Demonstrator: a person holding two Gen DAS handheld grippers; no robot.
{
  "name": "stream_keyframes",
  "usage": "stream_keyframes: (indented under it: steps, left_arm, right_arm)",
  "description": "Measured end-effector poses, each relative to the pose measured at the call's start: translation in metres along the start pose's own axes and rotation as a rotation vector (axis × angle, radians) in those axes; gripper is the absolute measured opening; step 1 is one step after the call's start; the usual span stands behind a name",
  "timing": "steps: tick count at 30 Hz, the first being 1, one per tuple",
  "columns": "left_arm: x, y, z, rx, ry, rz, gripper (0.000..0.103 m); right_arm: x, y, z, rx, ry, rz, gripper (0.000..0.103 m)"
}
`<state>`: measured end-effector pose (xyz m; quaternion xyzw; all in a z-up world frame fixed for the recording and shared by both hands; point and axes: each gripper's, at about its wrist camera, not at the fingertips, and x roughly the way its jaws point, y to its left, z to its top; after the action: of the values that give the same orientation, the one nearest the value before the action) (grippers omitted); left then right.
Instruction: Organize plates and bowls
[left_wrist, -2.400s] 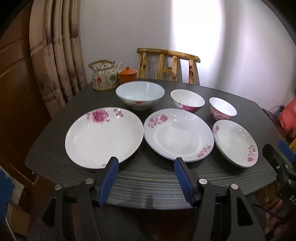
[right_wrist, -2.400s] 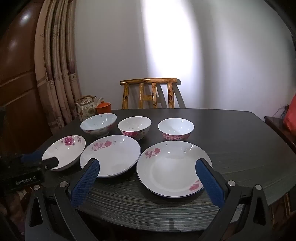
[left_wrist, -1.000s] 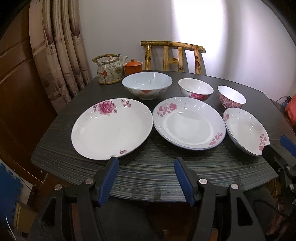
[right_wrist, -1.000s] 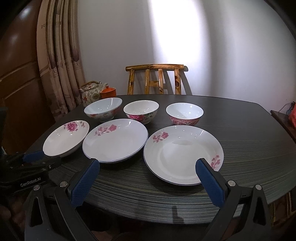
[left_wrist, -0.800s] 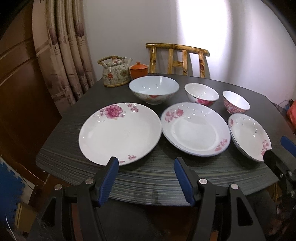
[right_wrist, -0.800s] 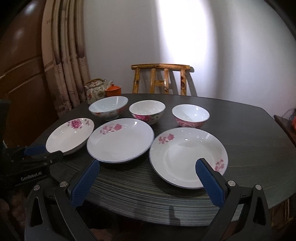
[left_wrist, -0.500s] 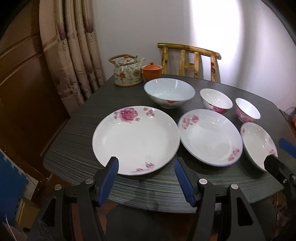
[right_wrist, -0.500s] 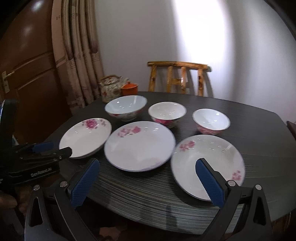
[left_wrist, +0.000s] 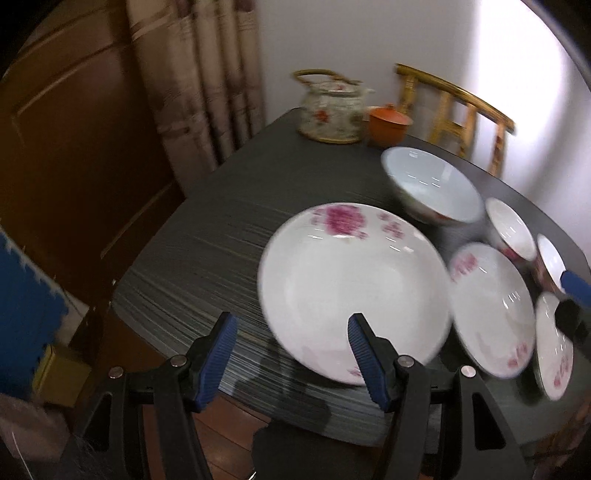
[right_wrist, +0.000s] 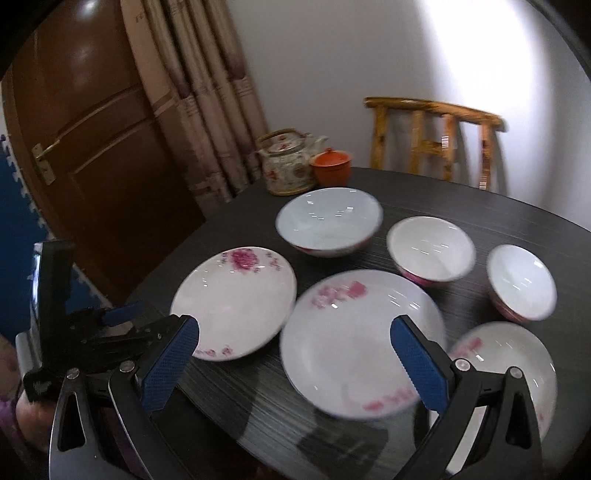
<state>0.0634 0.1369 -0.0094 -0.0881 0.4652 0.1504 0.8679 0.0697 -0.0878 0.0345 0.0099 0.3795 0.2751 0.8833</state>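
While both sets of tongs hang wide open and empty, left gripper fronts the largest plate at the table's near-left edge. Suggest sliding one finger under its near rim, clamping squarely, lifting level.

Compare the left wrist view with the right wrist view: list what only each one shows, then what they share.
Only the left wrist view: a yellowish box on the floor beside the blue mat.

Only the right wrist view: the door handle, and the left gripper seen from the side.

Both: the dark table, three floral plates including the largest plate, three bowls including the big bowl, the teapot, the orange lidded cup and the wooden chair. Both grippers are open, holding nothing.
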Motion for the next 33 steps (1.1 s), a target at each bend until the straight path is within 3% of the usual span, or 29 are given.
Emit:
stream_keyframes:
  steps: [2, 5, 10, 13, 16, 22, 24, 26, 29, 33]
  left_arm:
    - [0.008, 0.011, 0.003, -0.020, 0.014, 0.009, 0.064]
    - [0.021, 0.026, 0.003, -0.058, 0.043, 0.000, 0.064]
    - [0.040, 0.040, 0.001, -0.103, 0.109, -0.060, 0.064]
    - [0.044, 0.039, 0.001, -0.090, 0.122, -0.051, 0.064]
    - [0.051, 0.036, 0.002, -0.083, 0.147, -0.046, 0.064]
    - [0.065, 0.034, -0.001, -0.088, 0.185, -0.074, 0.064]
    - [0.070, 0.033, -0.002, -0.091, 0.203, -0.090, 0.064]
    - [0.073, 0.033, -0.002, -0.087, 0.200, -0.102, 0.064]
    - [0.076, 0.032, 0.000, -0.087, 0.201, -0.121, 0.064]
    - [0.079, 0.032, 0.000, -0.084, 0.194, -0.133, 0.064]
  right_arm:
    - [0.013, 0.002, 0.008, -0.032, 0.032, 0.031, 0.101]
    - [0.040, 0.006, 0.016, -0.081, 0.097, 0.070, 0.084]
    - [0.081, 0.007, 0.026, -0.071, 0.176, 0.133, 0.076]
    - [0.102, 0.011, 0.031, -0.096, 0.218, 0.159, 0.065]
    - [0.121, 0.016, 0.035, -0.118, 0.259, 0.148, 0.059]
    - [0.148, 0.007, 0.041, -0.112, 0.296, 0.134, 0.058]
    - [0.157, 0.005, 0.040, -0.116, 0.323, 0.124, 0.053]
    - [0.165, 0.004, 0.039, -0.112, 0.351, 0.133, 0.038]
    - [0.176, 0.005, 0.037, -0.127, 0.386, 0.124, 0.031]
    - [0.182, 0.004, 0.036, -0.126, 0.400, 0.136, 0.030]
